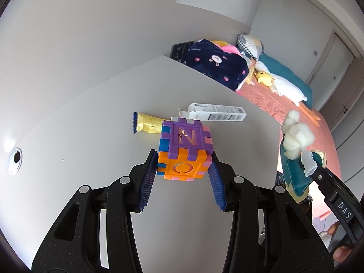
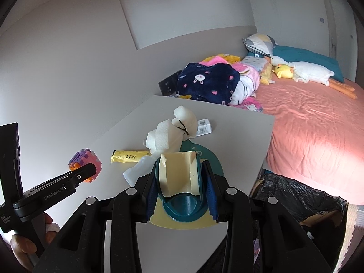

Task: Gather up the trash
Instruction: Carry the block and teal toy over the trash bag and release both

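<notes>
My left gripper [image 1: 184,170] is shut on a plastic puzzle cube [image 1: 185,145] of purple, orange, blue and pink, held above the white table [image 1: 91,118]. In the right wrist view the same left gripper [image 2: 87,170] and cube [image 2: 87,159] show at the left. My right gripper [image 2: 182,186] is shut on a teal and cream package [image 2: 179,175], with white foam [image 2: 173,132] rising from it. On the table beyond lie a yellow wrapper [image 2: 127,157] and a white carton [image 2: 203,126]. The yellow wrapper [image 1: 147,126] and white carton [image 1: 217,112] also lie past the cube.
A black trash bag [image 2: 295,198] gapes below the table's right edge. A bed with a pink sheet [image 2: 307,125], folded blankets and plush toys lies to the right. A cable hole [image 1: 14,159] sits in the table at the left. A hand [image 2: 22,248] holds the left gripper.
</notes>
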Demonstrator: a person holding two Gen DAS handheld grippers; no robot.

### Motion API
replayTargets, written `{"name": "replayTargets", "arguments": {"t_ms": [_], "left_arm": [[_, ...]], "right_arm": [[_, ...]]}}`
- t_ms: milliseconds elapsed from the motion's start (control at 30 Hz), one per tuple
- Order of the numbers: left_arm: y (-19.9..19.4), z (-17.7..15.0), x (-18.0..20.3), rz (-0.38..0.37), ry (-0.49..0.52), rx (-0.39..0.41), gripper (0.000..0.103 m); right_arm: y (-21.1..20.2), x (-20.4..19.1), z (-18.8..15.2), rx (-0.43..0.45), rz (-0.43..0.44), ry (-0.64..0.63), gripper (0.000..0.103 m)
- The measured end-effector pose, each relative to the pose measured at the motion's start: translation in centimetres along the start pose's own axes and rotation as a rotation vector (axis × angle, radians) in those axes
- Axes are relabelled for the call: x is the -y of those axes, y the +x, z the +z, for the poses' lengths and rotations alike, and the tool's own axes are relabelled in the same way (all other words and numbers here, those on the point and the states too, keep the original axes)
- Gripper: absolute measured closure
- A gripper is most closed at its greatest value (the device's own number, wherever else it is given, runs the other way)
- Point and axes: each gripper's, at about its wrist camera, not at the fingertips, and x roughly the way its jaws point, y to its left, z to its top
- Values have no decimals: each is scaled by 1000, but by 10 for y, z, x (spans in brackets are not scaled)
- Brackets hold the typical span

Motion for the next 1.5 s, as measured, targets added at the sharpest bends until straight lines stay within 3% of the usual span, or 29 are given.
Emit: {"name": "replayTargets", "arguments": {"t_ms": [867,1500], "left_arm": [[0,-11,89,-91,144,-33,59],[3,-17,151,-166,246,-59,59]], "right_arm": [[-71,69,-12,77,-61,86,65],[-101,116,-18,115,-128,159,65]]}}
